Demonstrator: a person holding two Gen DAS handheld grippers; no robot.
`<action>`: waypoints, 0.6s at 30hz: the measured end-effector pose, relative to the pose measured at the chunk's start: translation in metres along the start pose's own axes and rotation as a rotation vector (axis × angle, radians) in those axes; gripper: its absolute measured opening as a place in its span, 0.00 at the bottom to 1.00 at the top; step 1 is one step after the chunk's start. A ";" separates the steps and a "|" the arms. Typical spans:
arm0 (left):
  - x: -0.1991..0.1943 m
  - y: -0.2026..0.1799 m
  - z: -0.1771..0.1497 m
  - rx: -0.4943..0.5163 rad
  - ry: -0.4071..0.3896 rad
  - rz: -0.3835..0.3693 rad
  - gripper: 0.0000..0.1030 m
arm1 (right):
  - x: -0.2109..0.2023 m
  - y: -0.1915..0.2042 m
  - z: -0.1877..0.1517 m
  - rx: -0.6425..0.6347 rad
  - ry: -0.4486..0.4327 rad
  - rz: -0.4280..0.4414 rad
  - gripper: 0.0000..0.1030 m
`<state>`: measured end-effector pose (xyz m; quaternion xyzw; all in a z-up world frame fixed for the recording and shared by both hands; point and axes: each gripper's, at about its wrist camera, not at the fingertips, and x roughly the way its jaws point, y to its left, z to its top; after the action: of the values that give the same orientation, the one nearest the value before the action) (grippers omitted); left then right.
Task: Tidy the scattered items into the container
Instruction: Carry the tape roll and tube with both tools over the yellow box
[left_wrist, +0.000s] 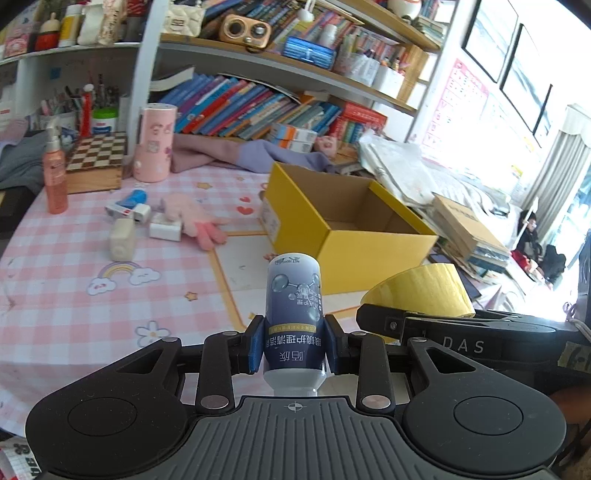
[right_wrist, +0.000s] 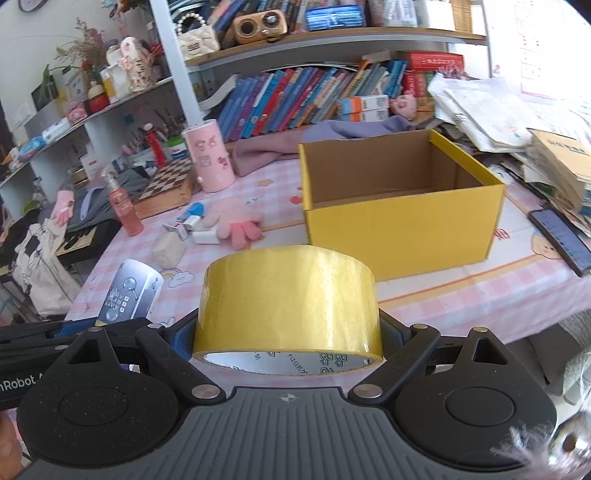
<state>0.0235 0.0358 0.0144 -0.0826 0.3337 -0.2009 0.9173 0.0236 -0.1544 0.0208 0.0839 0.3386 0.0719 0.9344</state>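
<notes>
My left gripper (left_wrist: 294, 345) is shut on a dark blue bottle (left_wrist: 294, 317) with a white cap, held above the table's near edge. The bottle also shows in the right wrist view (right_wrist: 129, 293). My right gripper (right_wrist: 288, 332) is shut on a roll of yellow tape (right_wrist: 288, 302), just right of the left gripper; the roll shows in the left wrist view (left_wrist: 421, 291). The open yellow cardboard box (right_wrist: 402, 229) stands ahead on the pink checked cloth, also in the left wrist view (left_wrist: 354, 243). A pink glove (left_wrist: 199, 221), white chargers (left_wrist: 164, 227), a cream bottle (left_wrist: 122, 240) and a blue item (left_wrist: 133, 199) lie scattered left of it.
A pink cylinder (left_wrist: 153, 142), a chessboard box (left_wrist: 96, 162) and an orange pump bottle (left_wrist: 55, 177) stand at the back left. Bookshelves rise behind. Papers and books (right_wrist: 517, 122) pile right of the box. A phone (right_wrist: 561, 240) lies at the right.
</notes>
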 end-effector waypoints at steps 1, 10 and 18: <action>0.001 -0.002 0.000 0.005 0.004 -0.009 0.30 | -0.002 -0.002 -0.001 0.005 -0.001 -0.008 0.88; 0.017 -0.023 0.000 0.049 0.034 -0.084 0.31 | -0.018 -0.025 -0.009 0.055 -0.010 -0.078 0.88; 0.032 -0.039 0.001 0.092 0.071 -0.141 0.31 | -0.027 -0.045 -0.014 0.106 -0.012 -0.132 0.88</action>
<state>0.0335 -0.0133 0.0077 -0.0563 0.3498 -0.2830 0.8913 -0.0026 -0.2015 0.0181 0.1112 0.3409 -0.0086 0.9334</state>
